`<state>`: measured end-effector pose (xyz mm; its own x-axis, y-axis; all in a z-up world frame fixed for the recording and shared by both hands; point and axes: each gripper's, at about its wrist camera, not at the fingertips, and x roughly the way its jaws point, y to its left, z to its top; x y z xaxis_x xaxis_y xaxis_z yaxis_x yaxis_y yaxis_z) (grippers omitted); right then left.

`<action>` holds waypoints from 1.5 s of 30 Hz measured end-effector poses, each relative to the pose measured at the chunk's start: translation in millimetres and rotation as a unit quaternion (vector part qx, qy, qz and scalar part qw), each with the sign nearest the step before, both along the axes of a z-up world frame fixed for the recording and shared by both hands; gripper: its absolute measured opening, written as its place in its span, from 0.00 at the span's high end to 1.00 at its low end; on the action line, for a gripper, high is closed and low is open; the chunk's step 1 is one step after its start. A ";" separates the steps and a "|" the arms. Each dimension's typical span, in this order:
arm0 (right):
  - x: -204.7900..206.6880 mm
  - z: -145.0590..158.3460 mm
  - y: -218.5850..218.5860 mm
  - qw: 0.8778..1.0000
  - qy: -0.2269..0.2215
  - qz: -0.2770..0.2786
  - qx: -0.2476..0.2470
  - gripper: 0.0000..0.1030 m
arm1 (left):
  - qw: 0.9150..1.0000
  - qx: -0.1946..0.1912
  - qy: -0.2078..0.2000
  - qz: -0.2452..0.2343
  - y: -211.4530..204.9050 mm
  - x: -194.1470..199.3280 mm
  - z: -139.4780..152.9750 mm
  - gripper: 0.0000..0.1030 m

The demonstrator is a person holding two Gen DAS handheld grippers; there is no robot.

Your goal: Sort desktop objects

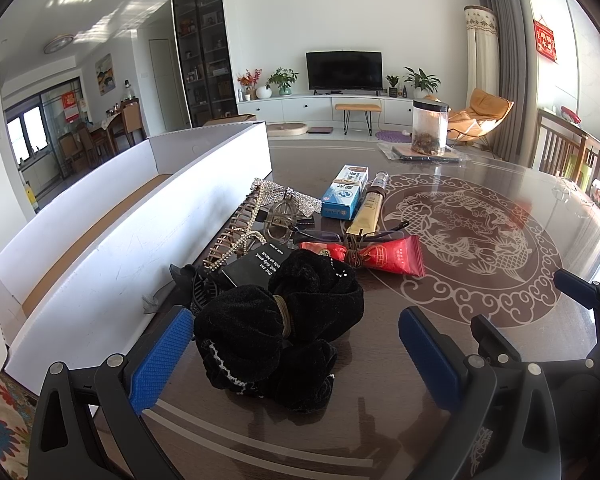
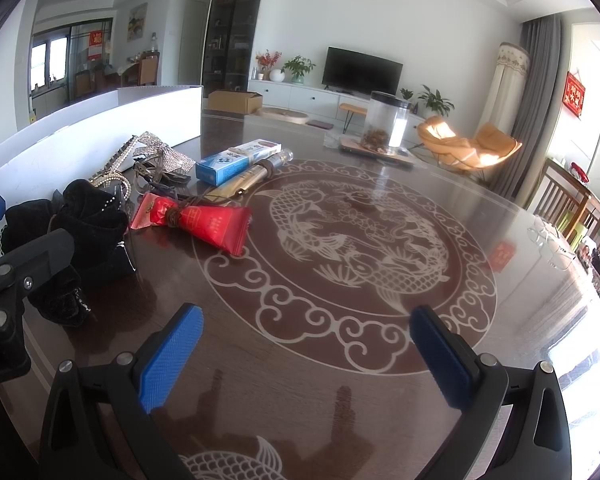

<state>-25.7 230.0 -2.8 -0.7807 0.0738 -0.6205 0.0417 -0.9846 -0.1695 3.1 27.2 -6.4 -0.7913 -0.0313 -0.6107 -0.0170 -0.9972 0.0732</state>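
Observation:
A pile of small objects lies on the dark round table. Nearest is a black velvet scrunchie, lying between the spread blue pads of my left gripper, which is open. Behind it lie a black card box, a red sachet, a blue-and-white carton, a cream tube, rhinestone hair clips and a comb-like hairband. My right gripper is open over bare tabletop, right of the scrunchie and sachet.
A long white cardboard box with an open top runs along the table's left side. A clear jar stands on a mat at the far edge. Wooden chairs line the right side. A floral cloth shows at lower left.

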 end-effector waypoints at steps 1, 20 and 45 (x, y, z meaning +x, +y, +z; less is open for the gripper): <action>0.0 0.0 0.1 1.000 0.000 0.000 0.000 0.00 | 1.000 0.000 0.000 0.000 0.2 0.0 0.0 0.00; -0.2 0.0 0.5 1.000 -0.001 0.000 0.000 0.00 | 1.000 -0.001 0.000 0.000 0.5 -0.2 0.1 0.00; -1.9 -4.8 -1.6 1.000 -0.009 -0.001 0.002 0.00 | 1.000 -0.003 0.001 -0.002 1.5 1.9 2.6 0.00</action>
